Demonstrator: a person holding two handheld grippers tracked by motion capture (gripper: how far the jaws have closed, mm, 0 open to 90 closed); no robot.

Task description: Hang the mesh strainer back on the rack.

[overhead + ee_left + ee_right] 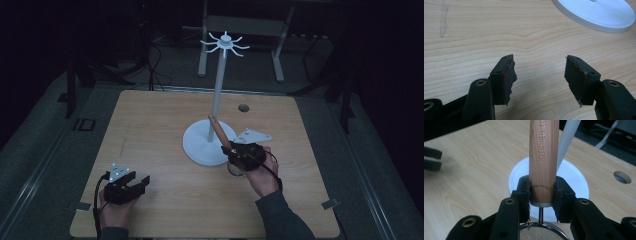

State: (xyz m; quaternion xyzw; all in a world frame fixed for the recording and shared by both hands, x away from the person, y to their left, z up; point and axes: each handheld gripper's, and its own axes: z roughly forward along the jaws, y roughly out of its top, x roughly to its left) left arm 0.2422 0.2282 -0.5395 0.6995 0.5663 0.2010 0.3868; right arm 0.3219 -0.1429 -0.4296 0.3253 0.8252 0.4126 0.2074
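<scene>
1. The left gripper [134, 184] rests near the front left corner of the tabletop [160, 115], its jaws spread wide with nothing between them. In the left gripper view its black pads [509, 75] look rubbery, with ragged, toothed edges, and one carries a small red mark.

2. The tabletop is pale wood-grain laminate, matt, with a faint scuff near its left edge and a round cable hole [243, 108] near its back edge.

3. The hanging stand [216, 100] sits around the middle of the tabletop, slightly right: a smooth white disc base, a slim white pole and a crown of curled hooks [225, 44] at the top. All hooks look bare.

4. The right gripper [231, 150] is clamped on the strainer [543, 157] at the lower end of its handle, just at the front right rim of the stand's base. The handle is turned, light reddish wood, round in section, with lettering stamped along it; below it a thin metal stem leads to a fine wire-mesh bowl [541, 233] with a bright rim.

5. As I judge it, the pick-up is done: the strainer is held handle-up, tilted toward the pole. Raising it to the crown and hooking it remains; whether the handle end has a hanging loop I cannot tell.
</scene>
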